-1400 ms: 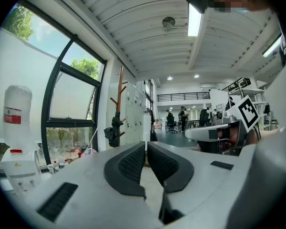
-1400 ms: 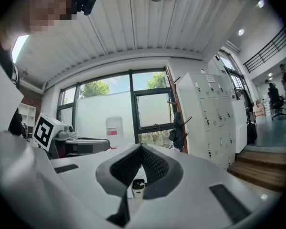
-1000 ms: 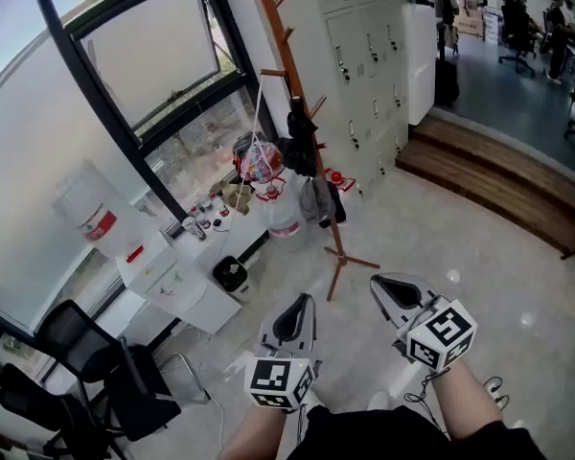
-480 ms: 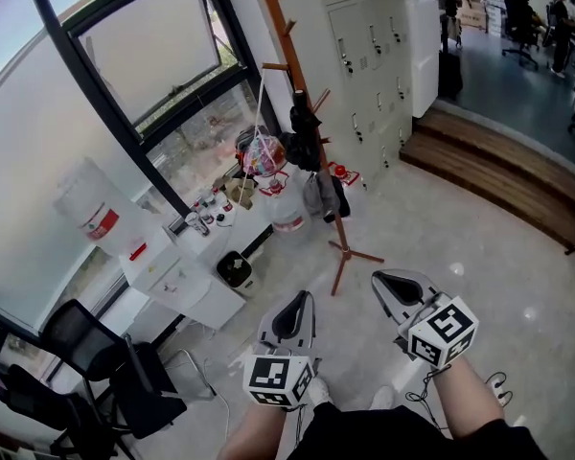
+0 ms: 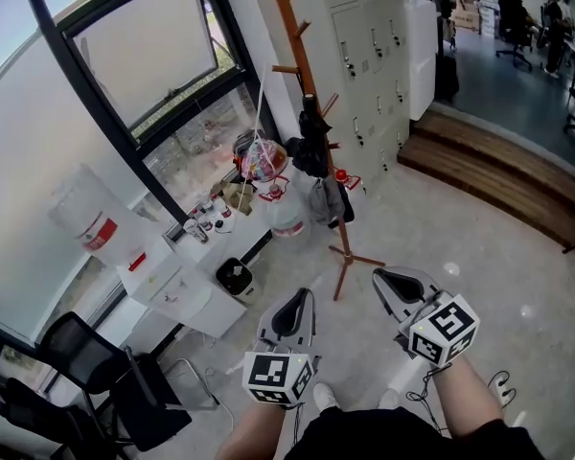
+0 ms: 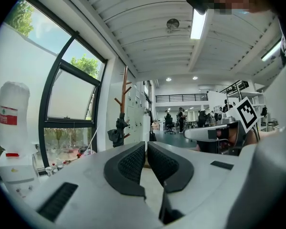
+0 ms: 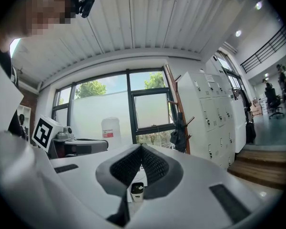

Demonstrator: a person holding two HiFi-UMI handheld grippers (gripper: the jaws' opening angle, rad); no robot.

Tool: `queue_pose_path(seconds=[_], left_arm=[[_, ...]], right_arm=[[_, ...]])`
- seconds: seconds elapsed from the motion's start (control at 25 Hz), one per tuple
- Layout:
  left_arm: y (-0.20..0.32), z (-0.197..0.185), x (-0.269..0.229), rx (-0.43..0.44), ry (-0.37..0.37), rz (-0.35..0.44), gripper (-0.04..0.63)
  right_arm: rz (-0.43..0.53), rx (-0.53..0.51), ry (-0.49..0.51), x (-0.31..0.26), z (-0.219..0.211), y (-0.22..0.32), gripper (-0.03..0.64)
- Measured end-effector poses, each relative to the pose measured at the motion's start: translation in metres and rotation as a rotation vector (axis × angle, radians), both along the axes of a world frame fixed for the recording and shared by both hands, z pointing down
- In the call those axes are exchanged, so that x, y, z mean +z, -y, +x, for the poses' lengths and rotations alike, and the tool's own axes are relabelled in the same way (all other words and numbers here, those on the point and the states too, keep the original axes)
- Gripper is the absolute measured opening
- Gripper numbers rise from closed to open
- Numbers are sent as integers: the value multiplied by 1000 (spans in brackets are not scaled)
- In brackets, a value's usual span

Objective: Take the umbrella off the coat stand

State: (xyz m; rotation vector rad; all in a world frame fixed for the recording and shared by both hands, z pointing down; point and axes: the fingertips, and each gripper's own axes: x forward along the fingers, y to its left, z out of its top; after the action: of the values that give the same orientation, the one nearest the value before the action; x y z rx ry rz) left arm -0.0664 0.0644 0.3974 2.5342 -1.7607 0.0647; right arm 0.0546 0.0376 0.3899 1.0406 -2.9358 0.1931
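Note:
A folded black umbrella (image 5: 312, 148) hangs on the brown wooden coat stand (image 5: 305, 75), about halfway up the pole. Both grippers are held level over the floor, well short of the stand's feet, and touch nothing. My left gripper (image 5: 294, 307) is shut and empty. My right gripper (image 5: 391, 286) is beside it, also shut and empty. In the left gripper view the umbrella (image 6: 118, 132) shows beyond the closed jaw tips (image 6: 146, 144). In the right gripper view the umbrella (image 7: 179, 132) hangs on the stand (image 7: 173, 97), right of the jaw tips (image 7: 141, 148).
A colourful bag (image 5: 260, 159) and a grey garment (image 5: 321, 200) also hang on the stand. To the left are a white table (image 5: 177, 286), a water dispenser (image 5: 91, 218), a small black bin (image 5: 234, 276) and black chairs (image 5: 77, 353). Lockers (image 5: 364, 36) stand behind, a wooden step (image 5: 498, 175) to the right.
The whole scene has slid a little in the head view as the person moves with both grippers towards the stand. Both grippers stay shut and side by side.

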Motion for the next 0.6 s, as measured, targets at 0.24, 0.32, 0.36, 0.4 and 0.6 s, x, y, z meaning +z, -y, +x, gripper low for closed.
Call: queue_pose_path(seconds=[0.24, 0.32, 0.36, 0.4, 0.6], left_arm=[[16, -25, 1, 33, -13, 1, 26], [21, -35, 3, 42, -20, 0, 26], [24, -40, 4, 45, -24, -1, 26], [26, -45, 5, 49, -28, -1, 26], [38, -71, 8, 61, -42, -4, 26]], right_arm=[[-4, 31, -9, 1, -25, 14, 54], [-5, 39, -13, 2, -34, 17, 54], [-5, 41, -15, 3, -39, 19, 54], [-4, 44, -17, 3, -45, 22, 54], [-1, 56, -30, 2, -71, 32, 54]])
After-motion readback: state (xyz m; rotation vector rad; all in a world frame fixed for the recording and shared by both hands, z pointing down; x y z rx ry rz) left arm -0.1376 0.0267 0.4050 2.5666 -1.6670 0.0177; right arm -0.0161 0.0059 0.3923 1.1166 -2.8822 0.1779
